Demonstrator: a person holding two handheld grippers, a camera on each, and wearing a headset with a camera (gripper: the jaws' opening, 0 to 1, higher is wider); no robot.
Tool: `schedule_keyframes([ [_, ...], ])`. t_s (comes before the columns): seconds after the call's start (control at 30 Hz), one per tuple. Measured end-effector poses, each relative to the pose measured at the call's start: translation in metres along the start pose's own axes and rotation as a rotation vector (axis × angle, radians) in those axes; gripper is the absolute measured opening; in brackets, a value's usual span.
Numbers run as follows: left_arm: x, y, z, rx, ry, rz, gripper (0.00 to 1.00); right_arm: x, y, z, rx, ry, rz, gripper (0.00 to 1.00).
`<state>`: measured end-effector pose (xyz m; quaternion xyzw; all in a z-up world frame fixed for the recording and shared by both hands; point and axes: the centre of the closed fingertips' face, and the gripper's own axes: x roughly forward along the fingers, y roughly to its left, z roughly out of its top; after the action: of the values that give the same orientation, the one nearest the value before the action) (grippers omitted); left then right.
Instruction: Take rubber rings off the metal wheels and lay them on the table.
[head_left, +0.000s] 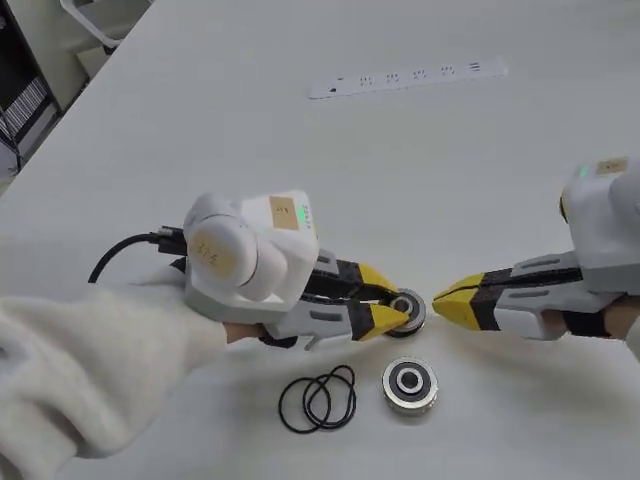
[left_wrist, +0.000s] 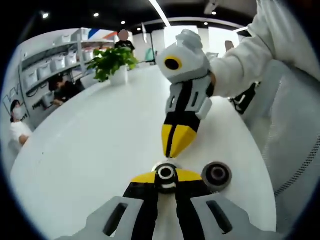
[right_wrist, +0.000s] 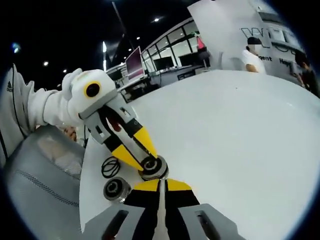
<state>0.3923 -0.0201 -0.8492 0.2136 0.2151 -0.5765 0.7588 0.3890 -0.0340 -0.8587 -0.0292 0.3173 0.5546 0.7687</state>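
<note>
**Left jaws on a wheel, right jaws together**

The left hand-held gripper (head_left: 396, 308) is clamped on a metal wheel (head_left: 410, 310) down at the white surface (head_left: 200, 120). The right hand-held gripper (head_left: 441, 298) has its jaws pressed together, its tip just beside that wheel. A second metal wheel (head_left: 409, 385) lies flat closer to the near edge. Loose black rubber rings (head_left: 318, 398) lie in an overlapping cluster just beside it. A white power strip (head_left: 407, 78) lies toward the far edge.
</note>
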Motion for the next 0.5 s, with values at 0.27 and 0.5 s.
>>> schedule_keyframes([
  [0.27, 0.0, 0.0, 0.0, -0.014, -0.011, -0.001, 0.12, 0.008, 0.008, -0.003, -0.12, 0.029, 0.038, 0.17],
  [0.5, -0.001, 0.001, 0.0, -0.025, -0.018, -0.003, 0.12, 0.016, 0.007, 0.002, -0.157, -0.001, 0.033, 0.21],
])
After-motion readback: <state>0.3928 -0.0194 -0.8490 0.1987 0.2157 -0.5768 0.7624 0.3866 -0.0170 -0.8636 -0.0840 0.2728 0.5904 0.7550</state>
